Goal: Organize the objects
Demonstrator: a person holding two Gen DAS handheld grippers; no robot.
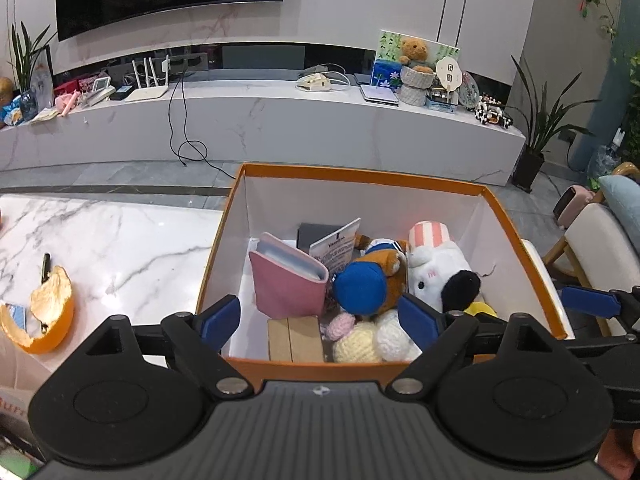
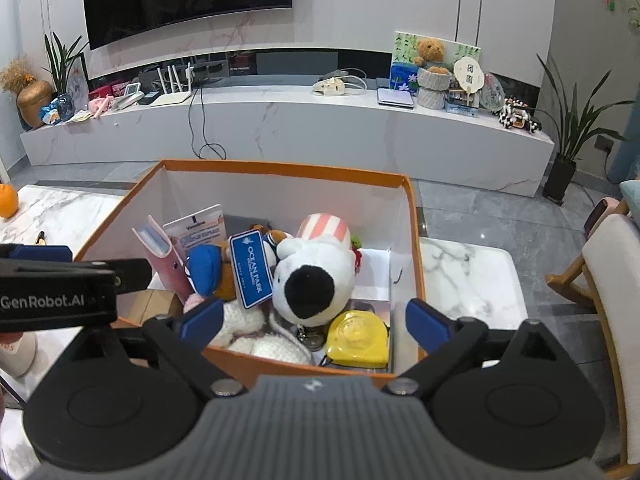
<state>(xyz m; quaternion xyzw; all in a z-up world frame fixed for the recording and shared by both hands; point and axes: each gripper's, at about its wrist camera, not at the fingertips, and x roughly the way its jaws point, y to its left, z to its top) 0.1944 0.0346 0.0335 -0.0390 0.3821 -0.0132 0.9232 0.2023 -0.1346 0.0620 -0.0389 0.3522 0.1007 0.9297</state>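
White marble desk (image 1: 120, 236) is seen at left, where an orange peel (image 1: 48, 316) lies. "GenRobot.AI" is printed on the left gripper (image 1: 320, 318), its fingers spread wide and empty over the orange box (image 2: 304, 372). Inside, a pink wallet (image 1: 286, 280), a blue tag (image 2: 251, 274) reading "OCEAN PARK" and a white plush dog (image 2: 316, 280) are packed together (a yellow tape measure (image 2: 358, 340) beside them). The right gripper (image 2: 314, 326) is likewise held wide and empty. A marble TV bench (image 2: 280, 132) lies beyond.
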